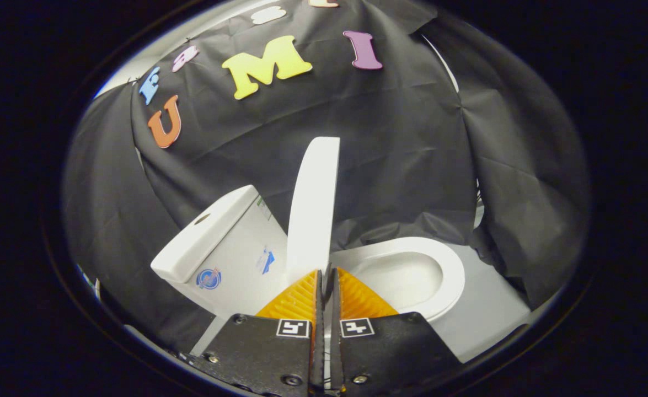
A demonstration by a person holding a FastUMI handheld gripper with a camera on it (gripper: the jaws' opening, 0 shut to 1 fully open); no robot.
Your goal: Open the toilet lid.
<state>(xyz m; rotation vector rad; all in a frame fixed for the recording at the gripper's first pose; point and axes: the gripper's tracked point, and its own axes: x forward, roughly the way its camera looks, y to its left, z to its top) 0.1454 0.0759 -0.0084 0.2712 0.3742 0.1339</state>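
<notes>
The white toilet lid (pixel 312 209) stands raised, almost upright, seen edge-on between the tank (pixel 219 242) and the open bowl with its seat ring (pixel 445 259). My gripper (pixel 327 274) is shut, its two fingers pressed together with only a thin slit between them. The fingertips sit right at the lid's lower end, near the hinge. I cannot see anything held between them. The whole scene looks tilted, with the tank to the left of the fingers and the bowl to their right.
The tank lid (pixel 202 234) has a flush button on top, and stickers mark the tank's side. Pale floor (pixel 489 314) lies to the right of the bowl. Black cloth hangs close behind and around the toilet.
</notes>
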